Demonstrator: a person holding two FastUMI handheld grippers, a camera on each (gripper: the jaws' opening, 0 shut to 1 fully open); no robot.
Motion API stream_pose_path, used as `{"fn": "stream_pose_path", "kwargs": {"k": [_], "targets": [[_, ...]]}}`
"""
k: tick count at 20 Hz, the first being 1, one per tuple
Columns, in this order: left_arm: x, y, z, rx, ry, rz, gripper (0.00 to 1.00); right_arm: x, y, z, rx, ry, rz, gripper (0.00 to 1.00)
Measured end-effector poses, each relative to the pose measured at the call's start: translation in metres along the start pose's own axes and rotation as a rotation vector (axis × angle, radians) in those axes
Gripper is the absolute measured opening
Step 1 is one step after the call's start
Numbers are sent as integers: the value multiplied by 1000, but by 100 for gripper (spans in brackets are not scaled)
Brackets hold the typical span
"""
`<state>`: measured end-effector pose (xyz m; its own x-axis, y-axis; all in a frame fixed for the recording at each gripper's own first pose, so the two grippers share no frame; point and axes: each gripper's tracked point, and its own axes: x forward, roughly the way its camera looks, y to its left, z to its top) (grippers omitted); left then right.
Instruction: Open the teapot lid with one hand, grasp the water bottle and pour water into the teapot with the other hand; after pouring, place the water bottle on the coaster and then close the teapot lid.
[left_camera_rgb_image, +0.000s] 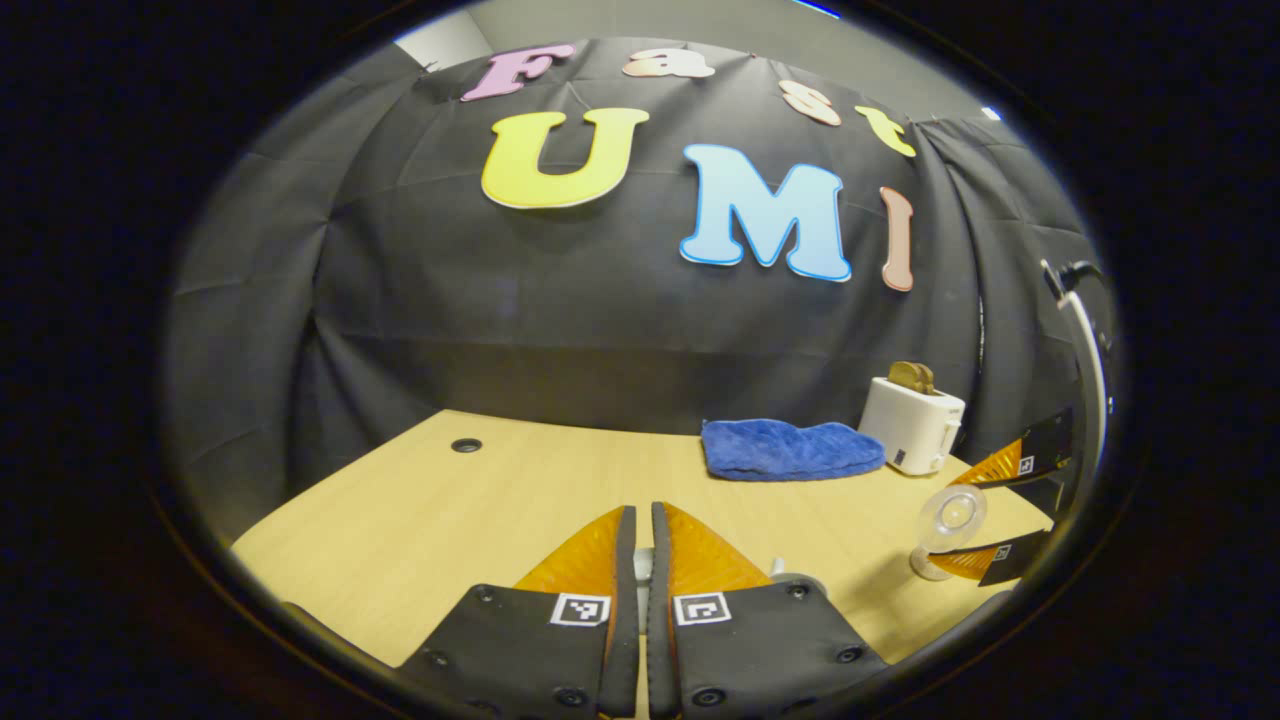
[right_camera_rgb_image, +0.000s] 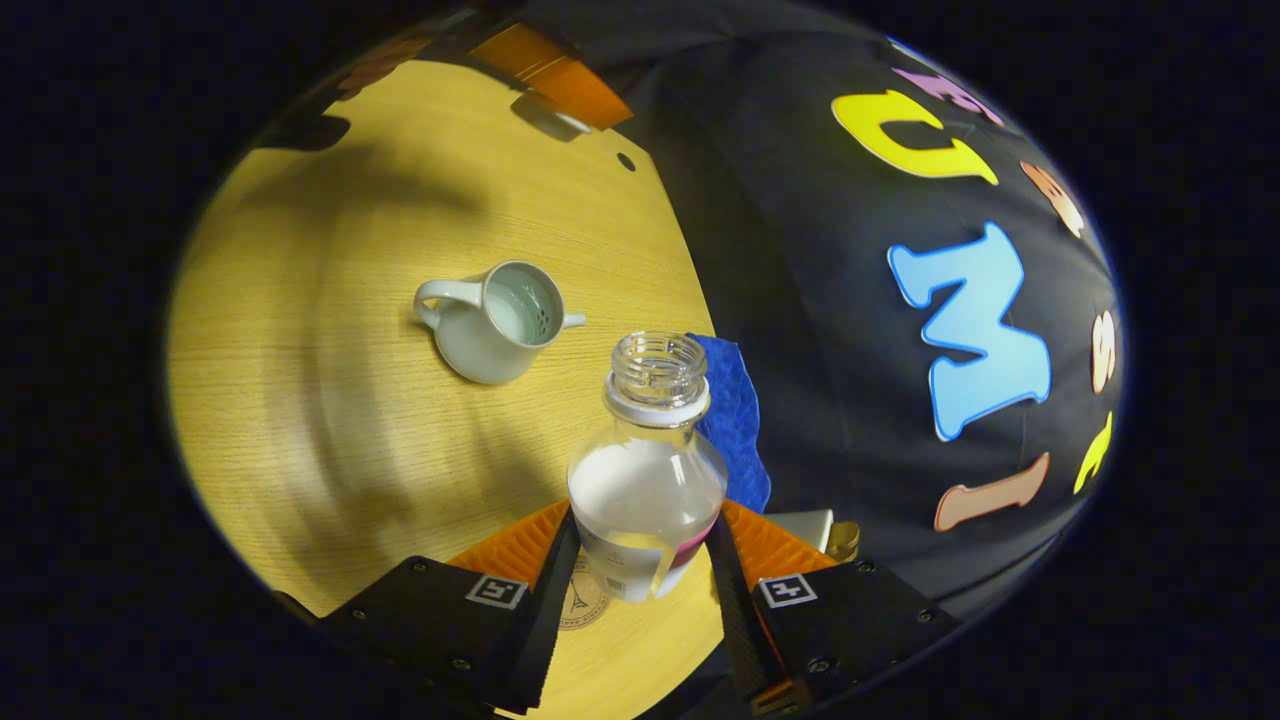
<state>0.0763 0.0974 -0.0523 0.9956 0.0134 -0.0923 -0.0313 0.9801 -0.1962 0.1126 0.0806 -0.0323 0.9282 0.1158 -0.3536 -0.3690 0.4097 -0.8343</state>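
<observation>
Bare table (left_camera_rgb_image: 420, 510): broad open passage, left and centre. Far right edge: blue cloth (left_camera_rgb_image: 790, 449), white toaster (left_camera_rgb_image: 912, 425) just beside it. Mid-table: open teapot (right_camera_rgb_image: 495, 322), bare wood all round. Coaster (right_camera_rgb_image: 583, 600), apparently flat, under the held water bottle (right_camera_rgb_image: 648, 480).

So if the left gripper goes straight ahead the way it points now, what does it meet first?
Probably nothing soon: ahead of the left gripper lies bare table, then the booth's black cloth wall. Depth is unclear.

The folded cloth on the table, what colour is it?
Blue; the cloth shows best in the left gripper view.
</observation>
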Motion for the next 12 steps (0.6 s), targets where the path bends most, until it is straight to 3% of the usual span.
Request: {"fn": "stream_pose_path", "kwargs": {"k": [7,12], "targets": [[18,-55,-13,26,31,-65,10,-12,-1,-41,413,-25,62,69],[23,-74,-18,41,47,-85,10,-11,-18,-59,681,-53,59,69]]}}
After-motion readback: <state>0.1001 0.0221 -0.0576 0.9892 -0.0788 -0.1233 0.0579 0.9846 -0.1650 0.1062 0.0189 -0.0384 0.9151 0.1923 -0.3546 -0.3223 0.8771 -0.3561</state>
